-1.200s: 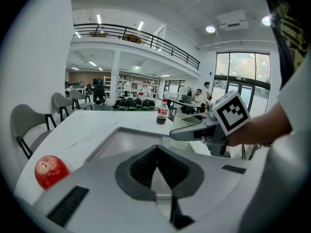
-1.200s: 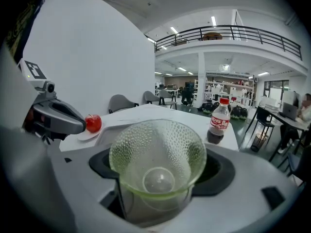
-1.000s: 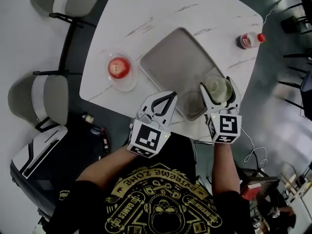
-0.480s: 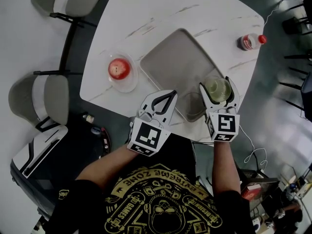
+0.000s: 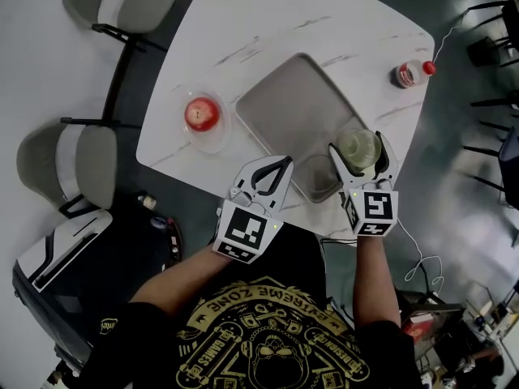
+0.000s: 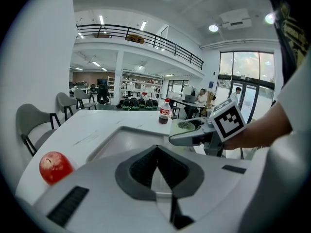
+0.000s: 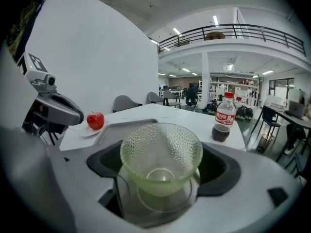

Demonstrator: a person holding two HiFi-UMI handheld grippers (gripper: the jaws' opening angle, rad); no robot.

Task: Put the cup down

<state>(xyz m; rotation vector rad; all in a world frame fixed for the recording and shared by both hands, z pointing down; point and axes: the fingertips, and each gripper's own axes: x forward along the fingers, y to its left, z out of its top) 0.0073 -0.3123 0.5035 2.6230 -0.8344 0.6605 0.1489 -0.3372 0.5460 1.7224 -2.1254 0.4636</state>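
Observation:
The cup (image 5: 359,146) is pale green dimpled glass with a clear base and stands upright on the white table (image 5: 243,31), just right of the grey tray (image 5: 292,104). My right gripper (image 5: 360,144) reaches round it, a jaw on each side. Its jaws have just been opening, and the cup (image 7: 161,159) sits between the dark pads (image 7: 221,171) without being squeezed. My left gripper (image 5: 284,164) hovers at the tray's near edge, shut, fingertips (image 6: 156,149) meeting with nothing between them.
A red apple (image 5: 200,113) lies on a clear plate (image 5: 212,136) left of the tray. A cola bottle (image 5: 409,73) stands at the table's far right corner. Grey chairs (image 5: 73,156) flank the table's left side. The table's near edge runs under both grippers.
The right gripper's jaws look slightly wider round the cup. Both hands stay about where they were.

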